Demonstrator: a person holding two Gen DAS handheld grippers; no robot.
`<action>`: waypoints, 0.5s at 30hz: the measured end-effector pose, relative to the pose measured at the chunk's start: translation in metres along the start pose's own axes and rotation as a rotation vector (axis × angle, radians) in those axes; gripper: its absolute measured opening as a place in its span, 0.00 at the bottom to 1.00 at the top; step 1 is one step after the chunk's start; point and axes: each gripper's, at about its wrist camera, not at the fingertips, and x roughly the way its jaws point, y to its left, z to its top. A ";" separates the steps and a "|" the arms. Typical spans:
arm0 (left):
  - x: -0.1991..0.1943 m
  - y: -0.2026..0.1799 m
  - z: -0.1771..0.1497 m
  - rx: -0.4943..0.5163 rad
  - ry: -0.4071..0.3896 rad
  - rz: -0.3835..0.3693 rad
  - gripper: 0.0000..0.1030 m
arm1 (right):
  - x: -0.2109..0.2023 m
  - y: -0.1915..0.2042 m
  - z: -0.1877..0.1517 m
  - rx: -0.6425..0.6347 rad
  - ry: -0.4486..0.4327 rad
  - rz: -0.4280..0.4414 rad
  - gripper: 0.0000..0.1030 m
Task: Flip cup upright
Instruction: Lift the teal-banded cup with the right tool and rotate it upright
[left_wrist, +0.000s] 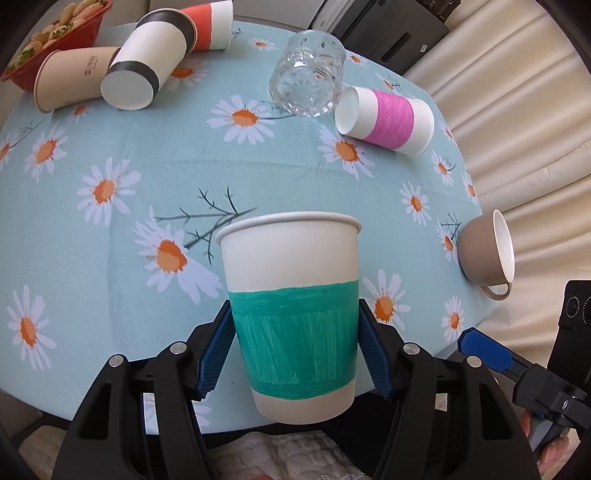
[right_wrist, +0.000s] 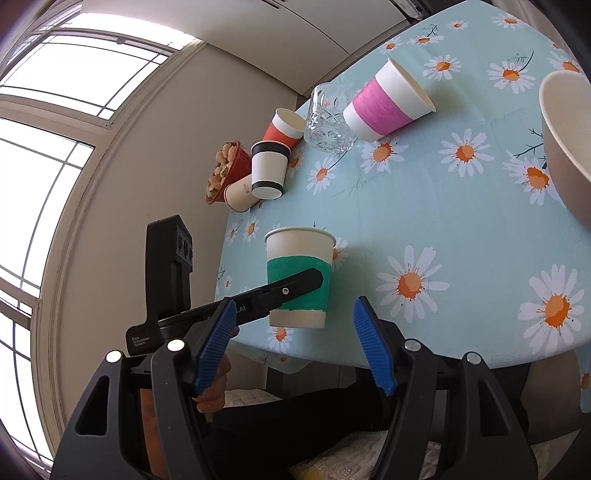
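Observation:
A white paper cup with a green band (left_wrist: 295, 314) is upright, mouth up, between the blue pads of my left gripper (left_wrist: 297, 332), which is shut on it. It hangs just above the near edge of the table. The right wrist view shows the same cup (right_wrist: 299, 277) held by the left gripper's finger (right_wrist: 295, 286). My right gripper (right_wrist: 295, 332) is open and empty, in front of the table edge, to the right of the cup; it also shows in the left wrist view (left_wrist: 484, 349).
The round table has a daisy tablecloth (left_wrist: 184, 166). Lying on their sides: a pink-banded cup (left_wrist: 386, 120), a glass tumbler (left_wrist: 306, 74), a black-banded cup (left_wrist: 147, 61), a beige cup (left_wrist: 70, 79), a red cup (left_wrist: 210, 26) and a brown mug (left_wrist: 487, 254). A red bowl of food (left_wrist: 48, 33) stands far left.

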 end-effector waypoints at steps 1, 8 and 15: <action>0.001 0.000 -0.002 -0.005 0.002 -0.003 0.61 | 0.000 0.001 -0.002 -0.001 0.004 0.002 0.64; 0.003 0.003 -0.004 -0.043 0.006 0.005 0.72 | -0.002 -0.002 -0.004 0.002 0.001 0.003 0.64; -0.007 0.002 -0.002 -0.032 -0.015 0.007 0.74 | -0.004 -0.002 -0.003 0.002 0.001 0.004 0.64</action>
